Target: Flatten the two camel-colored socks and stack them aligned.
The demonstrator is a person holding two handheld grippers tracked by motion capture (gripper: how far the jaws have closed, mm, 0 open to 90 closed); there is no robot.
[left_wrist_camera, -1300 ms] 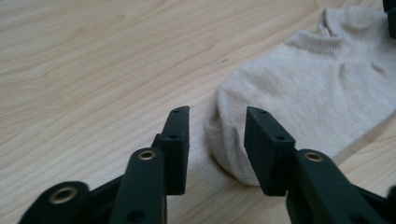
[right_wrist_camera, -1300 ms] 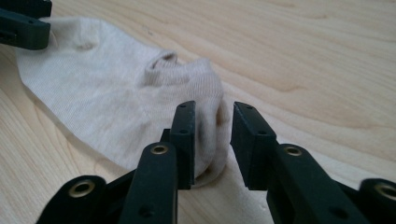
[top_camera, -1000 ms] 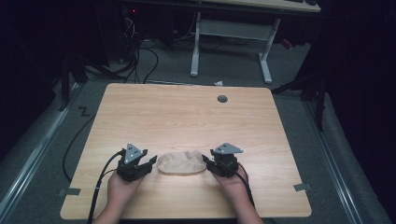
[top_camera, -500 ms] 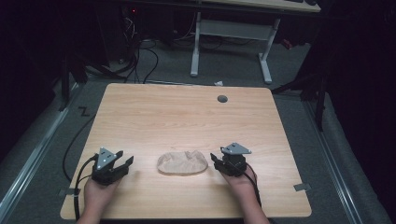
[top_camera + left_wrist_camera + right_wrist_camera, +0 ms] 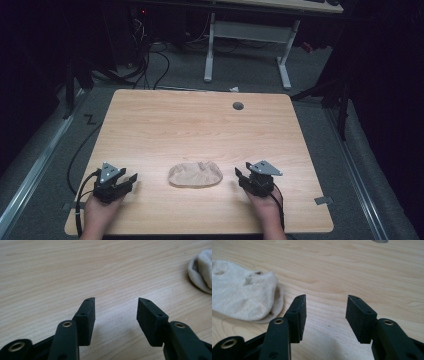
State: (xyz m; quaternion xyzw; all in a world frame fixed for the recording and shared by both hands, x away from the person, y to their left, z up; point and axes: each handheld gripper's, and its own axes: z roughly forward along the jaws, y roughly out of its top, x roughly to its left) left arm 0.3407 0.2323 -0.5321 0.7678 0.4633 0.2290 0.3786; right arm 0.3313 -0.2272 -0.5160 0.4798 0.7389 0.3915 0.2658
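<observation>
Item: one small beige knitted ankle sock [image 5: 195, 174], folded flat into an oval, lay on the near middle of the pale wood-grain table [image 5: 200, 125], midway between the two grippers and touching neither. Left gripper [image 5: 131, 179], near left and well apart from the sock, stood with jaws wide and empty after just opening; right gripper [image 5: 240, 176], just right of it, had likewise just parted its jaws, holding nothing. Judged a release and withdrawal; it was best done sliding both grippers outward without snagging the fabric.
</observation>
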